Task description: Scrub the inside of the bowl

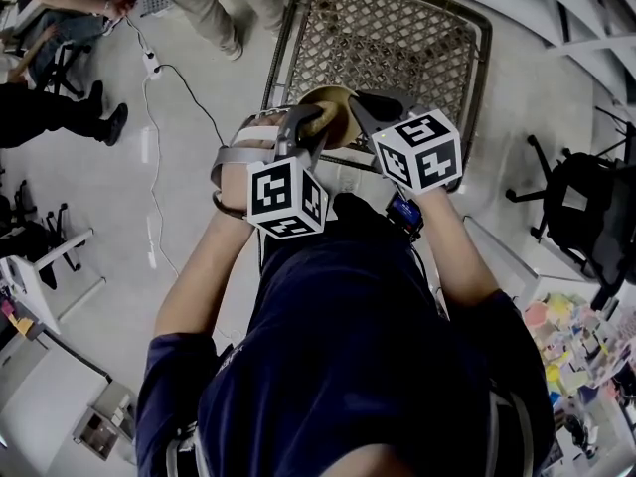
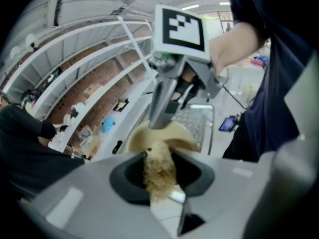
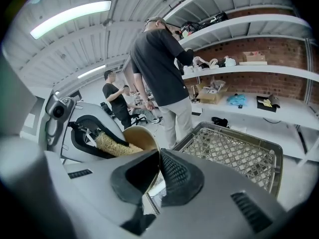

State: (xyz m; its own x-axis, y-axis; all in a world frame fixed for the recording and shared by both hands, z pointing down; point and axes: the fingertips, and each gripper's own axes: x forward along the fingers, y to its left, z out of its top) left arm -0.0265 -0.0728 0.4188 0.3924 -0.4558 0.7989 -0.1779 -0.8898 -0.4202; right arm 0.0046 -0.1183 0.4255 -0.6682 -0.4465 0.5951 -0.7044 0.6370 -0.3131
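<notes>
A tan bowl [image 1: 336, 102] is held in the air above a wire basket, tipped on its side. My right gripper [image 1: 364, 110] is shut on the bowl's rim; in the right gripper view the thin rim [image 3: 149, 156] runs between the two dark pads [image 3: 177, 176]. My left gripper [image 1: 312, 129] is shut on a straw-coloured fibrous scrubber [image 2: 159, 171]. The scrubber's tip reaches into the bowl [image 2: 167, 133] and touches its inner wall. From the right gripper view the scrubber [image 3: 113, 146] sticks out of the left gripper [image 3: 84, 131] into the bowl's mouth.
A wire mesh basket [image 1: 397, 38] stands right below the bowl. A cable and power strip [image 1: 151, 63] lie on the floor at left. People stand at the far left [image 1: 60, 97] and near the shelves [image 3: 159, 68]. An office chair [image 1: 581, 207] is at right.
</notes>
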